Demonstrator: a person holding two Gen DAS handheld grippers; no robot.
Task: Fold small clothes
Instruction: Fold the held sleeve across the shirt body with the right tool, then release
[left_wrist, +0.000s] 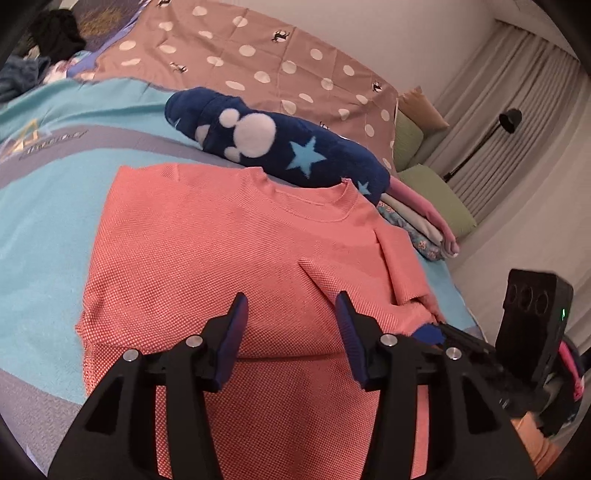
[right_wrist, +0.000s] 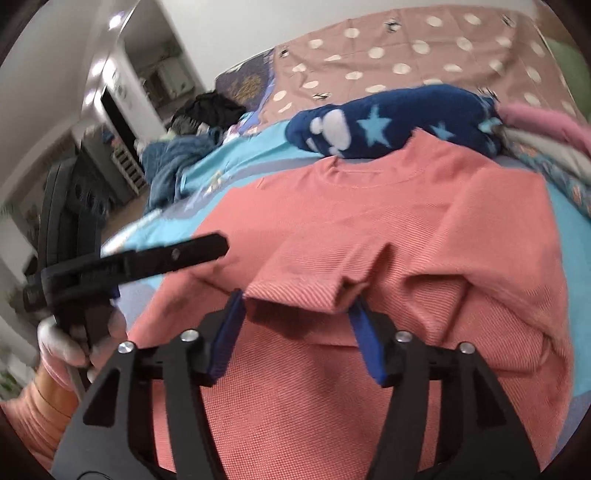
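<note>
The coral shirt (left_wrist: 207, 258) lies flat on the bed (left_wrist: 44, 206), its right sleeve folded in over the chest. Both the left gripper (left_wrist: 291, 314) and the right gripper (right_wrist: 299, 314) hang over it with jaws released, holding nothing. The sleeve fold seems done; next, I think, the left side must be gripped and folded in.

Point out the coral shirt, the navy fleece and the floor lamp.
coral shirt (left_wrist: 207, 258), left wrist view, chest area
navy fleece (left_wrist: 280, 144), left wrist view, near the blue star
floor lamp (left_wrist: 511, 120), left wrist view, black shade
</note>
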